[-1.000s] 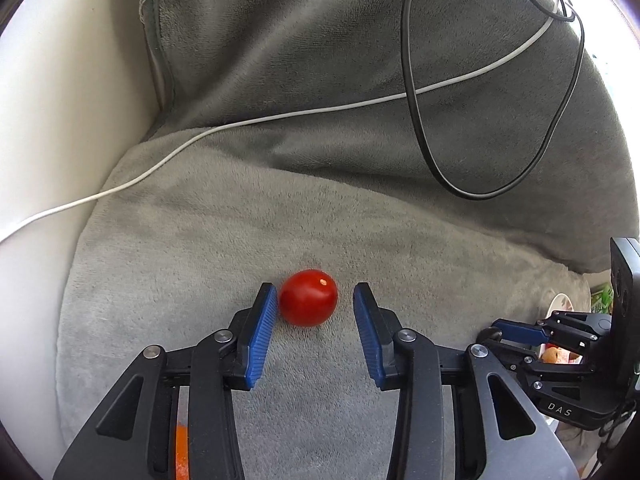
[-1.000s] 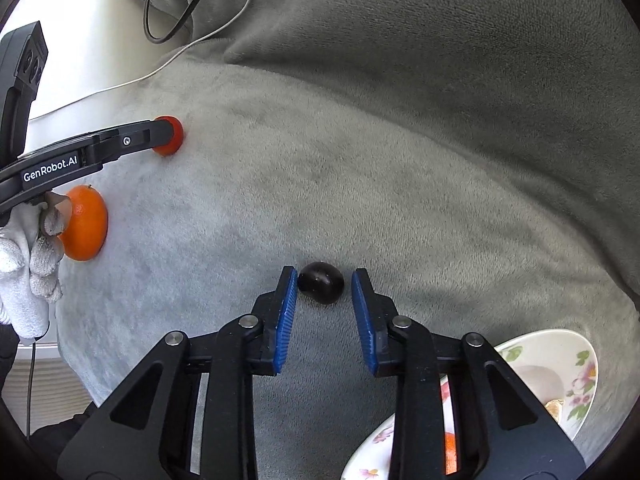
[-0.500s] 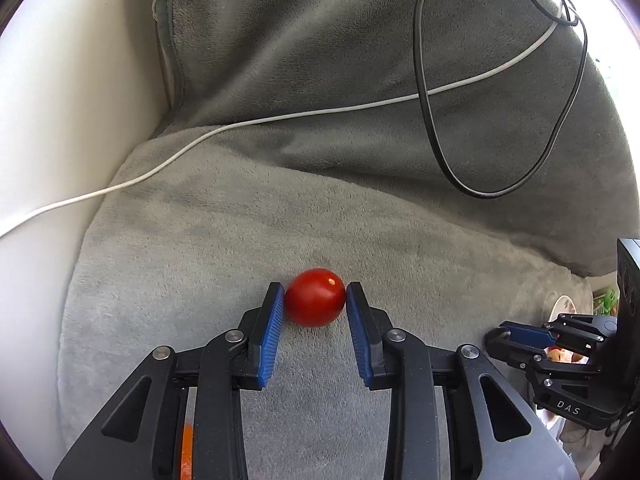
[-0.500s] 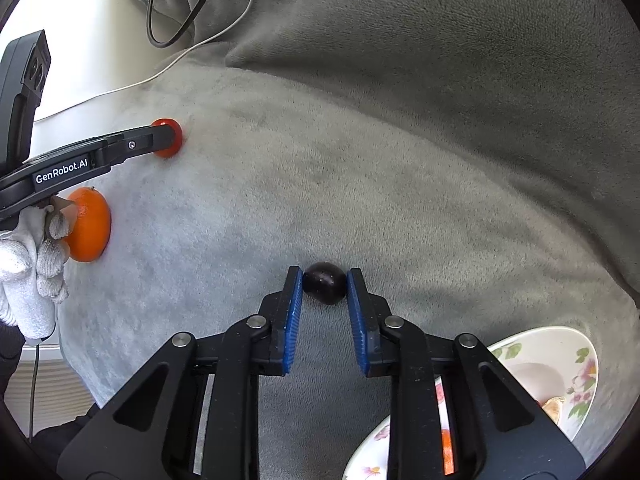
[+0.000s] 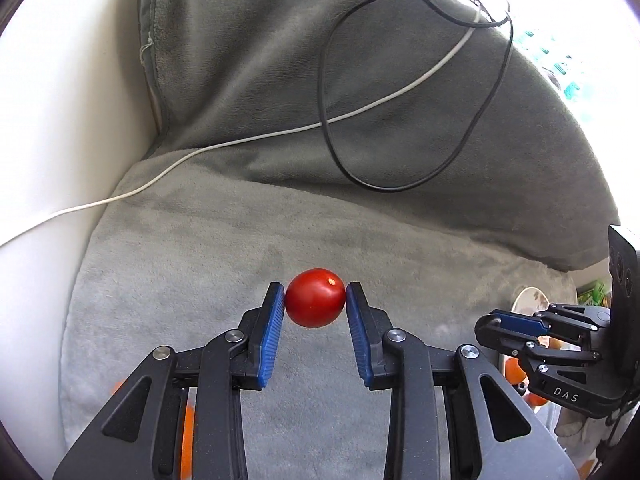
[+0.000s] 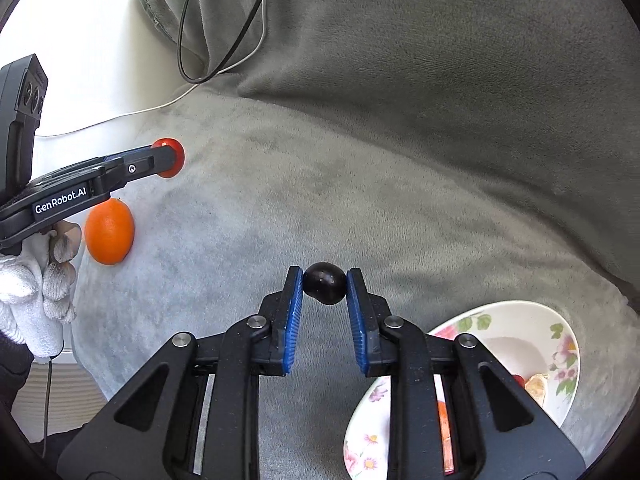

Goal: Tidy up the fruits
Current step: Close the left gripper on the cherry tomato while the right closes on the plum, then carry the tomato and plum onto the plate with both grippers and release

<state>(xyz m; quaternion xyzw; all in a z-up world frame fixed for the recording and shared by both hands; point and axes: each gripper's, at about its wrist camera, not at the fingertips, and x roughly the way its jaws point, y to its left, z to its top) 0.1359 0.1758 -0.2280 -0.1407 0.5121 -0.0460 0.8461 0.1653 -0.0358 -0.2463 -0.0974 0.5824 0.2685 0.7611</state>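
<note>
Behind the right gripper (image 6: pixel 324 286) pinching a dark fruit (image 6: pixel 325 283), the plate (image 6: pixel 562 330) is half hidden; left gripper (image 5: pixel 315 298) pinches a tomato (image 5: pixel 315 297).

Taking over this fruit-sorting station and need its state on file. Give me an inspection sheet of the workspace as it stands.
Surface: grey plush blanket over a cushion.
Job's things: red tomato, dark grape, orange on the blanket, floral plate holding some fruit pieces.
Clutter: nothing seen.
Grippers: left tool clamps the tomato; right tool clamps the grape.
Cables: black cable looped, white cable across the blanket.
Surroundings: white wall; gloved hand.
</note>
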